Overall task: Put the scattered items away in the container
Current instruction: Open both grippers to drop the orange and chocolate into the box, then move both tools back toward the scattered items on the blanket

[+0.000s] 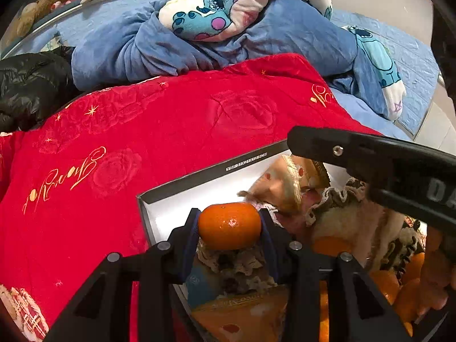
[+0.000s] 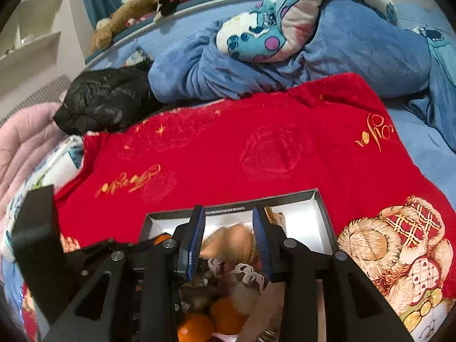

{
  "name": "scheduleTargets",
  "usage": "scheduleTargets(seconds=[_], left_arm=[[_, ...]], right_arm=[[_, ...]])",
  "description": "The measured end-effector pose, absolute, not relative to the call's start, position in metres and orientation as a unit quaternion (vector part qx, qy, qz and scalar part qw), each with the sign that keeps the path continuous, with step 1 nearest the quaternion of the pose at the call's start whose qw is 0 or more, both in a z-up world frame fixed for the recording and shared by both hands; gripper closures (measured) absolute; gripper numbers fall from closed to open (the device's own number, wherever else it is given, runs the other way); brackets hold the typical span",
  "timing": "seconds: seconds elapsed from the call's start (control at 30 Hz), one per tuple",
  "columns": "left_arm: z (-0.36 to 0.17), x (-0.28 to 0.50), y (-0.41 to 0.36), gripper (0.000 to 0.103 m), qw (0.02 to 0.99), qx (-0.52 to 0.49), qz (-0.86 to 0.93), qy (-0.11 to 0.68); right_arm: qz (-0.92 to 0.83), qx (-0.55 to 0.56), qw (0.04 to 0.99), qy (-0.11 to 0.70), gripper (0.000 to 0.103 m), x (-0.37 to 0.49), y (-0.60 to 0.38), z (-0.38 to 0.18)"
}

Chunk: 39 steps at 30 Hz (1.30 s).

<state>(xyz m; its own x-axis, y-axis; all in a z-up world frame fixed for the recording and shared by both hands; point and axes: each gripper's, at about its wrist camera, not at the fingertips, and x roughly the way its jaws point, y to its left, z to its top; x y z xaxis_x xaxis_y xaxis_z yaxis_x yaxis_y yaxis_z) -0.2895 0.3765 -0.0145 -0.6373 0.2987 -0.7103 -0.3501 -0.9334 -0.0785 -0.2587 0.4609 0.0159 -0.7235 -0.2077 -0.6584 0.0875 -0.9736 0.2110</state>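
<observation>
My left gripper [image 1: 229,226] is shut on an orange mandarin [image 1: 229,225] and holds it over the near left corner of the open dark box [image 1: 199,175] with a white inside. In the box lie a doll [image 1: 287,188] with a lace-trimmed dress and several more mandarins [image 1: 410,273]. My right gripper [image 2: 228,240] is open and empty, hovering over the doll [image 2: 228,242] inside the box [image 2: 319,208]. Two mandarins [image 2: 196,327] show below it. The right gripper's black body crosses the left wrist view [image 1: 370,159].
The box sits on a red blanket [image 1: 142,131] with gold script and a teddy bear print [image 2: 399,256]. Behind it lie a blue duvet [image 1: 256,42], a cartoon-print cover [image 1: 222,8], a black jacket [image 2: 105,99] and plush toys [image 2: 136,5].
</observation>
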Motion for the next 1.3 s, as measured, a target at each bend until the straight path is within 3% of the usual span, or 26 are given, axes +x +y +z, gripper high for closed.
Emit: scheduleTargets(seconds=[0.33,0.4,0.47,0.53,0.63,1.0,1.13,1.3], left_arm=[[-0.012,-0.290,0.380,0.061,0.189,-0.381,0.905,0.030],[-0.010,-0.290,0.382,0.051,0.190,-0.381,0.904,0.038],[-0.006,-0.287,0.381,0.026,0.183,-0.375,0.908,0.039],[-0.001,-0.285,0.378,0.013,0.184,-0.368,0.911,0.035],[0.010,-0.279,0.371,0.000,0.188,-0.346,0.919,0.021],[0.085,-0.205,0.320,0.000,0.199,-0.268,0.942,-0.019],[0.112,-0.149,0.275,0.000,0.192,-0.234,0.953,-0.013],[0.117,-0.090,0.195,0.000,0.142,-0.211,0.967,0.017]], right_arm=[[-0.934,0.335,0.078,-0.097,0.068,-0.252,0.466,0.022],[-0.937,0.325,0.080,-0.105,0.058,-0.249,0.468,0.025],[-0.941,0.308,0.075,-0.118,0.034,-0.244,0.471,0.030],[-0.945,0.287,0.077,-0.136,0.025,-0.239,0.475,0.037],[-0.950,0.260,0.064,-0.158,0.002,-0.227,0.482,0.050],[-0.958,0.182,0.060,-0.213,0.000,-0.149,0.476,0.104],[-0.962,0.189,0.062,-0.187,0.000,-0.100,0.451,0.096],[-0.957,0.184,0.076,-0.211,0.000,-0.053,0.406,0.073]])
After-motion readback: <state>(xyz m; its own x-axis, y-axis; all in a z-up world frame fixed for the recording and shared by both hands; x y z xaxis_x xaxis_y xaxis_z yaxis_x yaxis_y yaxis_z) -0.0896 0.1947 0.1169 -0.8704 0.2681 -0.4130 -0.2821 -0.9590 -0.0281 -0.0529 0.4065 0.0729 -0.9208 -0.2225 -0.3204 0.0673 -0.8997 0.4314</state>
